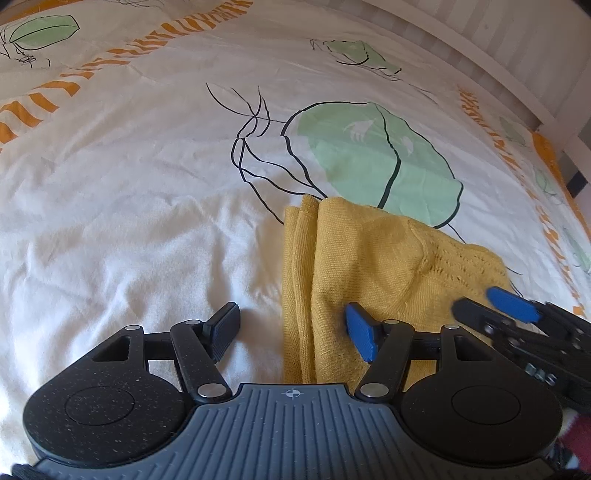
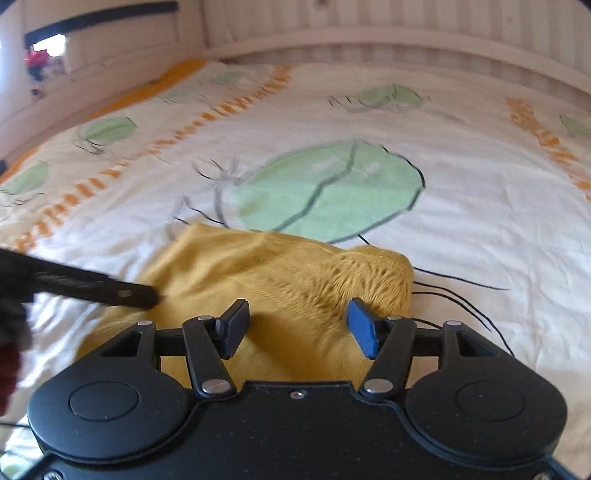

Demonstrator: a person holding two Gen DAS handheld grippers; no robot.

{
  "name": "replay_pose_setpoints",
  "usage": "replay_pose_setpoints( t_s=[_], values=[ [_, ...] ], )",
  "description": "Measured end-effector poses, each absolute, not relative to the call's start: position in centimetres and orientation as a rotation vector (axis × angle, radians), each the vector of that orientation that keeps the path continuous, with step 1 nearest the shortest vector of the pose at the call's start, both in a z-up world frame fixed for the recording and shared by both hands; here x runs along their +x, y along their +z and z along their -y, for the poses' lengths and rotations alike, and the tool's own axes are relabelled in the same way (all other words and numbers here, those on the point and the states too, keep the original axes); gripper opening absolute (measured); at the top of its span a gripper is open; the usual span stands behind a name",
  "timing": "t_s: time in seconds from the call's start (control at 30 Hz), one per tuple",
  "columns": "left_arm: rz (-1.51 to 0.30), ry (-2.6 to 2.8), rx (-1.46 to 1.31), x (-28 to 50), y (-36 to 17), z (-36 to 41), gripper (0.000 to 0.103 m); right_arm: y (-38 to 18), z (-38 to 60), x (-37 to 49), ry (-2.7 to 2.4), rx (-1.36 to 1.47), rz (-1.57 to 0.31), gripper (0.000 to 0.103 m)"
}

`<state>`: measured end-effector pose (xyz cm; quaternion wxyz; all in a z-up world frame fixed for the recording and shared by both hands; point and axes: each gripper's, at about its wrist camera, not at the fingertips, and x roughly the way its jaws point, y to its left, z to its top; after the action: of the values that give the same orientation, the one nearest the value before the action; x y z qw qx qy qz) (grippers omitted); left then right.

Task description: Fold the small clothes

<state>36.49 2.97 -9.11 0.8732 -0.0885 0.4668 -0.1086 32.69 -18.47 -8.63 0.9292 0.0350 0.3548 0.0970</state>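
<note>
A mustard-yellow knitted garment (image 1: 369,258) lies folded in a rough bundle on the bed; it also shows in the right wrist view (image 2: 280,273). My left gripper (image 1: 291,328) is open and empty, its jaws straddling the garment's left edge just above it. My right gripper (image 2: 295,328) is open and empty, low over the garment's near part. The right gripper also shows in the left wrist view (image 1: 491,306) at the garment's right side. The left gripper's finger (image 2: 110,291) shows in the right wrist view, reaching in over the garment's left edge.
The bed is covered by a white sheet (image 1: 129,206) printed with green leaves, black lines and orange stripes. A white slatted headboard (image 2: 369,33) runs along the far side. The sheet's orange border (image 1: 550,155) marks the bed's right edge.
</note>
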Motion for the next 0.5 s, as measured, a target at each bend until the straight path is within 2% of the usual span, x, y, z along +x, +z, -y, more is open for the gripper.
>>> replay_pose_setpoints(
  t_s=[0.17,0.5],
  values=[
    [-0.973,-0.226,-0.193,36.3,-9.1,-3.1,0.062,-9.1,17.8,33.7,0.197,0.046,-0.729,0.073],
    [-0.99,-0.22,-0.17,34.9,-7.7,-3.6,0.062,-6.4,20.0,31.0,0.221,0.14,-0.643,0.074]
  ],
)
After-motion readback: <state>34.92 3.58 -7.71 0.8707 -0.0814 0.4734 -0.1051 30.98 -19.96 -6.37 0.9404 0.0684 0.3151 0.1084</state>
